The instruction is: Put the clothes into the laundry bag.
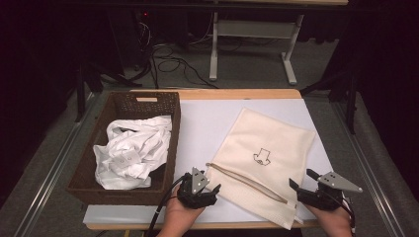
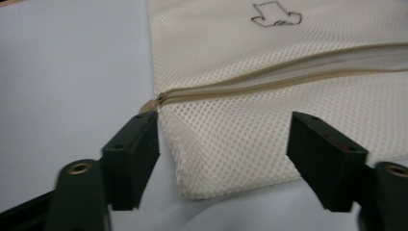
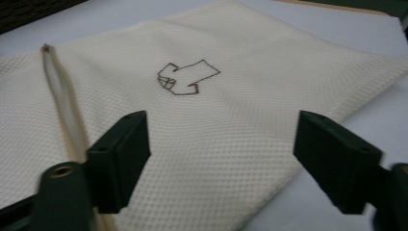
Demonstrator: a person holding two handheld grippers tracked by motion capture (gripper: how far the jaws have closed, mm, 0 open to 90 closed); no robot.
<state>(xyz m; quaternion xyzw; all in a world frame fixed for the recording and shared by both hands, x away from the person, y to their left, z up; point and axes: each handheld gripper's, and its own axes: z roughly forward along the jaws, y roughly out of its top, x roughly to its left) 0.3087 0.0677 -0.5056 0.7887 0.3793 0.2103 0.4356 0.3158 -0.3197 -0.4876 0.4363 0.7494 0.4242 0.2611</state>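
A cream mesh laundry bag (image 1: 264,160) with a small shirt drawing (image 1: 261,157) lies flat on the white table top, its tan zipper (image 1: 247,181) running along the near edge. My left gripper (image 1: 210,185) is open at the bag's near left corner; in the left gripper view (image 2: 223,144) the corner (image 2: 211,159) lies between the jaws, with the zipper end (image 2: 161,97) just beyond. My right gripper (image 1: 302,180) is open at the near right corner, and the right gripper view (image 3: 221,149) has its jaws straddling the mesh (image 3: 207,159) below the drawing (image 3: 185,78).
A brown wicker basket (image 1: 118,190) stands at the left of the table, holding crumpled white clothes (image 1: 131,153). Beyond the table's wooden far edge (image 1: 237,94) are cables on the floor and a white desk frame (image 1: 249,44). Dark curtains flank both sides.
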